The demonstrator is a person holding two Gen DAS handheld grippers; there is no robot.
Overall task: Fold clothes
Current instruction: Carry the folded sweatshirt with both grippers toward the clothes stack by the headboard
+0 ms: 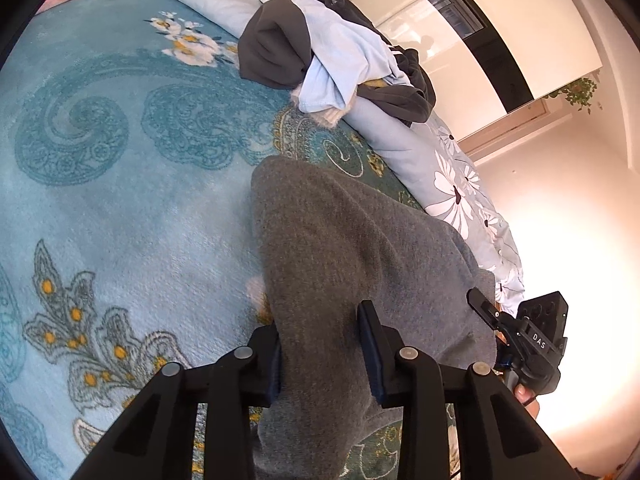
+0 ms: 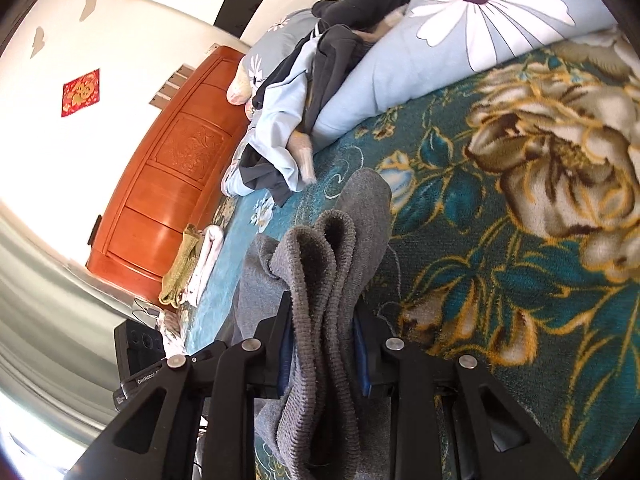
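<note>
Plush teal floral blanket (image 1: 120, 208) covers the bed. Left claw (image 1: 320, 354) pinches a fold of soft grey knit sweater (image 1: 352, 248) draped ahead of it; right claw (image 2: 322, 320) grips its ribbed, bunched hem. Beyond both, crumpled clothes (image 1: 320, 60) lie heaped.
</note>
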